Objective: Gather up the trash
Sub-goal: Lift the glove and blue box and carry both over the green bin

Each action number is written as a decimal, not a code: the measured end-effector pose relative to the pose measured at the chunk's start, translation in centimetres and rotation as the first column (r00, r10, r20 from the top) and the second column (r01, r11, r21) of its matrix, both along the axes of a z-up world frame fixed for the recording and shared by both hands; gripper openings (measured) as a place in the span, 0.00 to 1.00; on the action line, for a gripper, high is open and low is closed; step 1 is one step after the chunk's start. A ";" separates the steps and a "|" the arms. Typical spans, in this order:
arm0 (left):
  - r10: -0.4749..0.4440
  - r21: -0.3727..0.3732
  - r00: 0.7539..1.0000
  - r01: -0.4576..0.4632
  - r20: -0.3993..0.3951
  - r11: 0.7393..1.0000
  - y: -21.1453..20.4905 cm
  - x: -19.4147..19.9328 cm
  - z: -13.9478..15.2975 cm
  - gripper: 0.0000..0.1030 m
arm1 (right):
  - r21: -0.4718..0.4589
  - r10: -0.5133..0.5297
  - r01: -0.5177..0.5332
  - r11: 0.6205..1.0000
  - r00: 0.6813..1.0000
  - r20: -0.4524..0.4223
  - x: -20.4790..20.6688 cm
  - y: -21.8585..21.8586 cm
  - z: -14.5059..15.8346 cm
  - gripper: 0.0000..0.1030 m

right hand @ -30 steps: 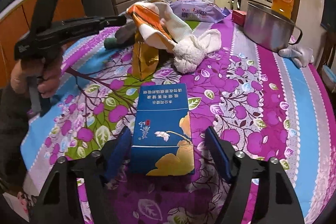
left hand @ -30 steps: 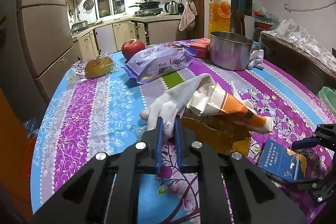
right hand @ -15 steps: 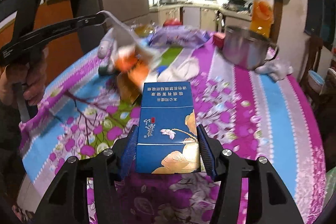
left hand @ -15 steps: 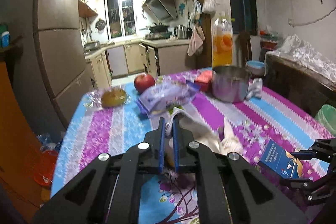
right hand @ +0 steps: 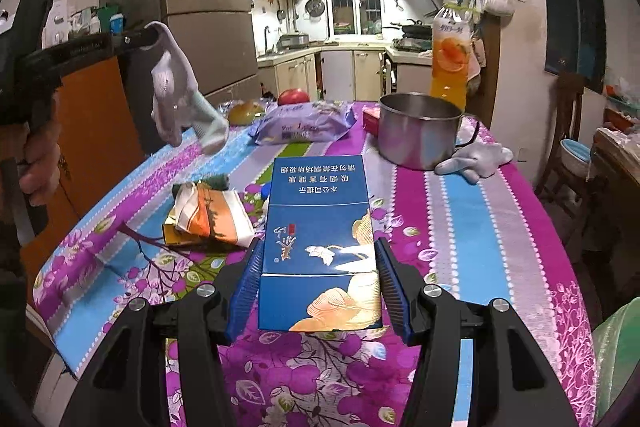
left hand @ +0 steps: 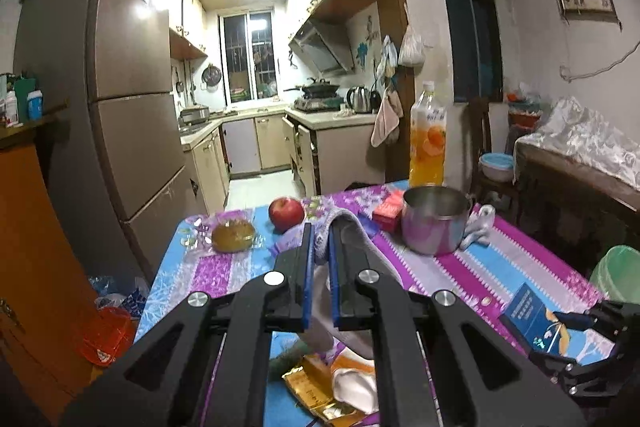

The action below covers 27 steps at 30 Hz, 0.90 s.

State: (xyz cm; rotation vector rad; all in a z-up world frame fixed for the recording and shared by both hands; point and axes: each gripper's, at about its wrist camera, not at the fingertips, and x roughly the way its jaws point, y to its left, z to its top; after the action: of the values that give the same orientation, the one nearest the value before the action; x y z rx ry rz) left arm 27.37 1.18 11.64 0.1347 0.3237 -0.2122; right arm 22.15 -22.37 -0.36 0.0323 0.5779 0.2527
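My left gripper (left hand: 320, 231) is shut on a white glove (left hand: 352, 227), which hangs from it high above the table; in the right wrist view the glove (right hand: 176, 95) dangles at upper left. My right gripper (right hand: 318, 259) is shut on a blue carton (right hand: 320, 227) and holds it above the table; the carton also shows in the left wrist view (left hand: 534, 317). An orange-and-white crumpled wrapper (right hand: 212, 215) lies on a gold packet (left hand: 316, 387) on the floral tablecloth (right hand: 460, 211).
A steel pot (right hand: 416, 131), a second glove (right hand: 472, 159), an orange juice bottle (right hand: 450, 55), a purple snack bag (right hand: 304, 123), an apple (left hand: 286, 213), a bagged bun (left hand: 233, 235) and a red box (left hand: 388, 209) are on the table. A green bin (left hand: 620, 273) stands right.
My left gripper rose with the glove; the orange wrapper and gold packet fell away and lie on the table. My right gripper closed on the blue carton and lifted it.
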 end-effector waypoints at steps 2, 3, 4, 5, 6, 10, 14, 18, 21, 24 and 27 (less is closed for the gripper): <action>-0.013 -0.001 1.000 0.013 0.007 1.000 -0.7 -0.6 0.9 0.05 | 0.012 -0.016 0.016 1.000 1.000 0.018 -0.5 -0.8 0.7 0.55; -0.018 0.000 1.000 0.018 0.010 1.000 -1.1 -0.9 1.1 0.05 | 0.018 -0.025 0.025 1.000 0.999 0.025 -0.7 -1.0 0.9 0.55; -0.023 0.001 1.000 0.023 0.012 1.000 -1.5 -1.2 1.4 0.05 | 0.021 -0.033 0.033 0.999 0.999 0.033 -0.9 -1.3 1.2 0.55; -0.031 0.000 0.999 0.031 0.013 1.000 -2.0 -1.5 1.6 0.05 | 0.025 -0.042 0.041 0.999 0.998 0.043 -1.2 -1.8 1.7 0.55; -0.039 -0.002 0.999 0.039 0.015 0.999 -2.6 -1.8 1.8 0.05 | 0.024 -0.048 0.047 0.999 0.998 0.049 -1.4 -2.1 2.0 0.55; -0.081 -0.019 0.997 0.081 0.006 0.997 -4.8 -2.8 2.0 0.05 | 0.022 -0.088 0.086 0.996 0.993 0.074 -2.3 -3.6 3.3 0.55; -0.145 -0.022 0.989 0.145 0.004 0.989 -7.5 -3.9 1.9 0.05 | 0.021 -0.136 0.134 0.991 0.985 0.102 -3.5 -5.6 4.7 0.55; -0.213 -0.021 0.977 0.213 0.005 0.977 -10.6 -5.0 2.0 0.05 | 0.021 -0.191 0.189 0.982 0.973 0.129 -5.0 -8.1 6.1 0.55; -0.252 -0.020 0.968 0.252 0.008 0.968 -12.7 -5.8 2.0 0.05 | 0.019 -0.229 0.229 0.973 0.962 0.148 -6.3 -10.3 7.2 0.55; -0.286 -0.025 0.958 0.286 0.009 0.958 -14.7 -6.2 2.0 0.05 | 0.014 -0.270 0.271 0.963 0.950 0.160 -7.5 -12.3 8.0 0.55; -0.316 -0.027 0.949 0.316 0.006 0.948 -16.6 -6.7 1.9 0.05 | 0.013 -0.309 0.311 0.950 0.937 0.163 -8.8 -14.5 8.4 0.55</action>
State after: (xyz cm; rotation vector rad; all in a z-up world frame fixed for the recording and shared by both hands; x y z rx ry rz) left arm 20.64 -15.43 13.57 0.1589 0.2964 -0.5343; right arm 13.37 -36.89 8.08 0.0885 0.4033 -0.0568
